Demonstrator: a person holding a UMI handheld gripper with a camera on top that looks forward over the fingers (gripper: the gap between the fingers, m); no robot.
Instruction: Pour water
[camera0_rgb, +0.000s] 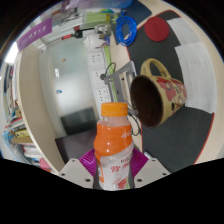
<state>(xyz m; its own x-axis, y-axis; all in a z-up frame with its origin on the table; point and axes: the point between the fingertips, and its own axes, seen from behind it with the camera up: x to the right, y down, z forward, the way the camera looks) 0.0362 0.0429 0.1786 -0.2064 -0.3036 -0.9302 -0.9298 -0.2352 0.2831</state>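
Gripper view showed the gripper (113, 172) clenched on a small bottle (114, 146), both purple pads (90, 164) pressed against its sides. Bottle had an orange cap and an orange label, and it sat between the fingers with the cap pointing forward along them. The whole scene was rolled sideways, so the gripper and bottle looked tilted well off upright.

Just ahead and to the side of the cap was a mug (159, 92), yellow rim, floral or patterned wall, dark inside. Its mouth faced the bottle cap, near but not touching. Mug stood on a dark mat (196, 60) on a pale table (118, 85). A blue ring-shaped thing (126, 30) lay further beyond.

Progress, as a judgement: pick-up done, bottle brought to the mug and tipped toward it. Cap looked on, no stream visible, and couldn't tell whether any liquid was in the mug, too dark. So the pour itself seemed not yet done, or only simulated. Left: get the mouth over the rim, finish tipping, then right the bottle and set it down.
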